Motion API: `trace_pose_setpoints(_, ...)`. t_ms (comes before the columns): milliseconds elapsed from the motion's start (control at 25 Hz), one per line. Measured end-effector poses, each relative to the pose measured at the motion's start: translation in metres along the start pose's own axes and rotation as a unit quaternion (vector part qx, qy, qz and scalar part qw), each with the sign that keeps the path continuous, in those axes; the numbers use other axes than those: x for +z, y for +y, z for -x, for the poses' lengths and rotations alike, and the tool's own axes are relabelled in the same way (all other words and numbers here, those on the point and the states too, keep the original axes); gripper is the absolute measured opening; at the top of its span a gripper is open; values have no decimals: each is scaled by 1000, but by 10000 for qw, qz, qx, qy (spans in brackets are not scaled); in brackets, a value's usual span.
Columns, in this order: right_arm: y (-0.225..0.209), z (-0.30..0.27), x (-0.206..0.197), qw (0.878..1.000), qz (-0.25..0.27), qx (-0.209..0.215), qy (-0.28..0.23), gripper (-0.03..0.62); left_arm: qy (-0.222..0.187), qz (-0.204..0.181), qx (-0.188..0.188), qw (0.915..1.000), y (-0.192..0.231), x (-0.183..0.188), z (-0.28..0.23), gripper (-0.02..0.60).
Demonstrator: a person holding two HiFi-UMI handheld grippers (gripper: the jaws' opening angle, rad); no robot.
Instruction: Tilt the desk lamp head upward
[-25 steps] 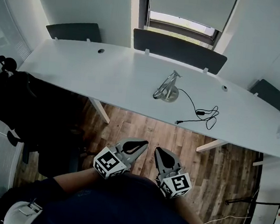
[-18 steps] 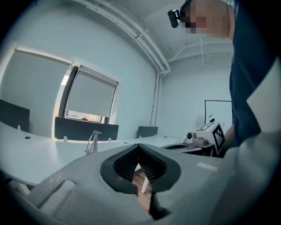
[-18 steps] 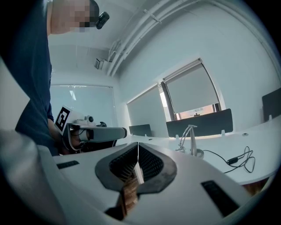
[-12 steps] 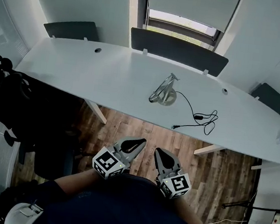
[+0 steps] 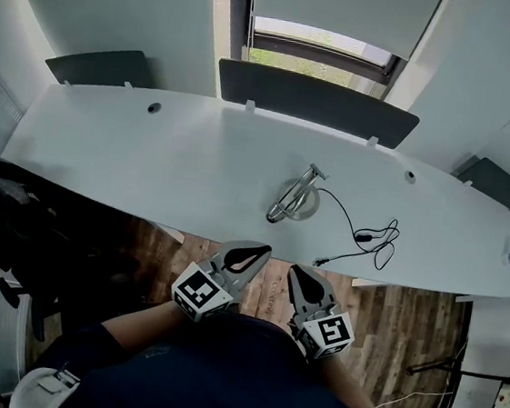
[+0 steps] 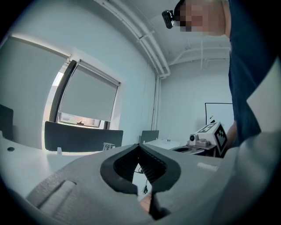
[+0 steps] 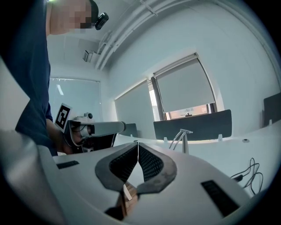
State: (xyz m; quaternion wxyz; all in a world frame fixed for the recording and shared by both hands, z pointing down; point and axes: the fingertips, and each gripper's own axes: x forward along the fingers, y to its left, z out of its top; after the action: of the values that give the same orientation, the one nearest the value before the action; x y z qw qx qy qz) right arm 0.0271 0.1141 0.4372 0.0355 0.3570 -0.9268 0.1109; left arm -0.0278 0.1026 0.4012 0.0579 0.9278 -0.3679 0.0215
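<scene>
Both tools are held close to the person's chest, short of the desk's near edge. The left gripper (image 5: pixel 265 249) has its jaws pressed together at the tips with nothing between them, and the right gripper (image 5: pixel 292 269), just beside it at 3 o'clock, is closed the same way and empty. Each points roughly level toward the long white desk (image 5: pixel 151 150). The desk lamp (image 5: pixel 294 197) stands on that desk at about 12 o'clock from the pair of tools, not far from the near edge and apart from both of them. It has a round base, its thin arm leans toward 1 o'clock, and its head end lies low at 7 o'clock of the base. A black cable (image 5: pixel 371 232) trails from the base toward 3 o'clock and ends in a loose tangle on the desktop. Dark divider panels (image 5: pixel 317 100) stand along the far edge of the desk at 12 o'clock, with a window (image 5: pixel 319 46) under a lowered blind behind them. Wooden floor (image 5: pixel 406 325) shows below the desk at 4 o'clock.
</scene>
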Motion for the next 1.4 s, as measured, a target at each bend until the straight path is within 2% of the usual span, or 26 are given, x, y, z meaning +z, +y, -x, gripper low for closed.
trace_pose_setpoints(240, -31, -68, 16, 9989, -160, -430, 67, 11, 112, 47, -275, 9995, 86, 4, -21, 6)
trace_pose_setpoints(480, -65, -100, 14, 9970, -292, -709, 140, 11, 217, -15, -441, 9988, 134, -3, -54, 6)
trace_pose_setpoints(680, -89, -110, 1, 9964, -417, -680, 271, 11, 366, -214, -436, 9981, 150, -13, -83, 6)
trace_pose_setpoints(960, -114, -117, -13, 9957, -589, -535, 470, 12, 846, -409, -354, 9949, 177, -44, -118, 6)
trace_pose_setpoints(1120, -125, -124, -18, 9952, -629, -506, 551, 12, 1070, -752, -414, 9905, 191, -62, -134, 6)
trace_pose_setpoints(1280, -135, -130, -25, 9945, -670, -485, 638, 14, 1167, -774, -587, 9884, 195, -75, -154, 6)
trace_pose_setpoints(1400, -140, -132, -30, 9937, -718, -527, 677, 14, 1210, -953, -835, 9845, 196, -84, -169, 8)
